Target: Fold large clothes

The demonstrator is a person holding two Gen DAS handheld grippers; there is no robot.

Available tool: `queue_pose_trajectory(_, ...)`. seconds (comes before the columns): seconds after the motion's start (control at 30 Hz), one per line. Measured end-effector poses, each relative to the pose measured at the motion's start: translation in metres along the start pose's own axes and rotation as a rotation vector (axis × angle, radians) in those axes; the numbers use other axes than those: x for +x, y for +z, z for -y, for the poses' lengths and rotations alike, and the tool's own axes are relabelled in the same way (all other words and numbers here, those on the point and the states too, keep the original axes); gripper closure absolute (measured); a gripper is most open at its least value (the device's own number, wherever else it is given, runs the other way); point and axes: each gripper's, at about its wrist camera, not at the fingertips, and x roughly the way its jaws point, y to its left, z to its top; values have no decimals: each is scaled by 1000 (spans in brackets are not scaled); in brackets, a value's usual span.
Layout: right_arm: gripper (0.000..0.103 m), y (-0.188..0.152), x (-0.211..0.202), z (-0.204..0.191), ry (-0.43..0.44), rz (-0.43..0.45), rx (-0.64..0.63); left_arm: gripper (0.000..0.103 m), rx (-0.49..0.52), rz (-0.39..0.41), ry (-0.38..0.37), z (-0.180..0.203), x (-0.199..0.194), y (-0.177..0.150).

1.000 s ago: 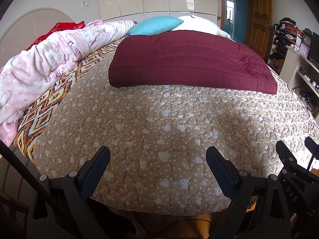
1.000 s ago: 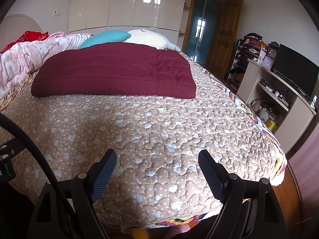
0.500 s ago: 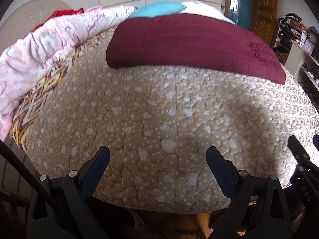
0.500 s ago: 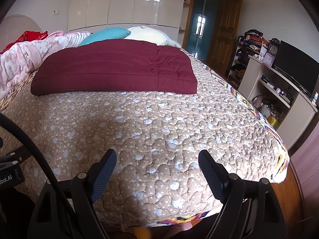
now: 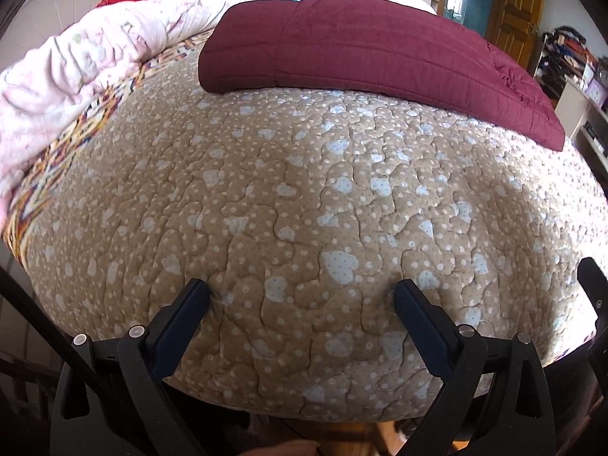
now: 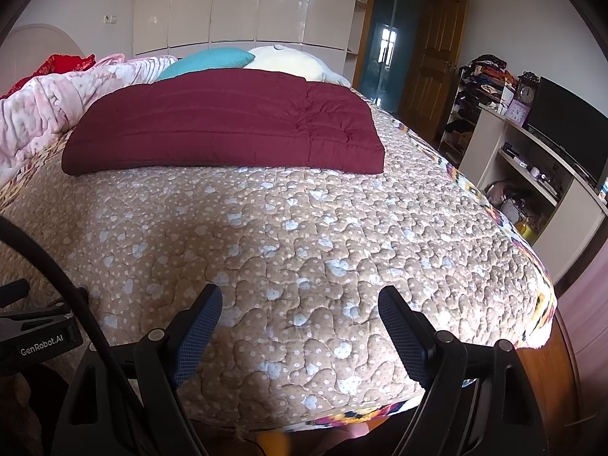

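Observation:
A dark red padded garment (image 5: 361, 38) (image 6: 228, 125) lies folded flat on the far half of the bed. The beige quilted bedcover (image 5: 304, 197) (image 6: 304, 228) with pale hearts spreads from it to the near edge. My left gripper (image 5: 302, 288) is open, and its fingertips (image 5: 201, 288) dent the cover close to the front edge, with nothing held. My right gripper (image 6: 300, 294) is open above the cover near the same edge, also with nothing between its fingers. Both grippers are well short of the garment. Part of the right gripper's body (image 5: 592, 296) shows at the left wrist view's right edge.
A pink flowered blanket (image 5: 76, 60) (image 6: 45, 102) is heaped along the bed's left side. Teal (image 6: 212, 59) and cream (image 6: 288, 60) pillows lie behind the garment. A white TV unit (image 6: 532, 174) and cluttered shelf (image 6: 478, 87) stand on the right, beside a wooden door (image 6: 429, 60).
The left gripper has sunk toward the bed's near edge and tipped downward, so the cover fills more of its view. The right gripper has stayed still. Both stay open.

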Motion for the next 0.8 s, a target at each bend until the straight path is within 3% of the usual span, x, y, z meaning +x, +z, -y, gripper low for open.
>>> queue_pose_trajectory(0.23,15,-1,1,0,4,-9,0,5,-24,20,-26,-3,-5,0)
queue_pose_trajectory(0.4,15,1,-1,1,-1,3,3,5,-27,32,9,-2,-17,1)
queue_pose_trajectory(0.8,15,11,-3,2,-3,13,-4,5,48,153,52,17,-64,3)
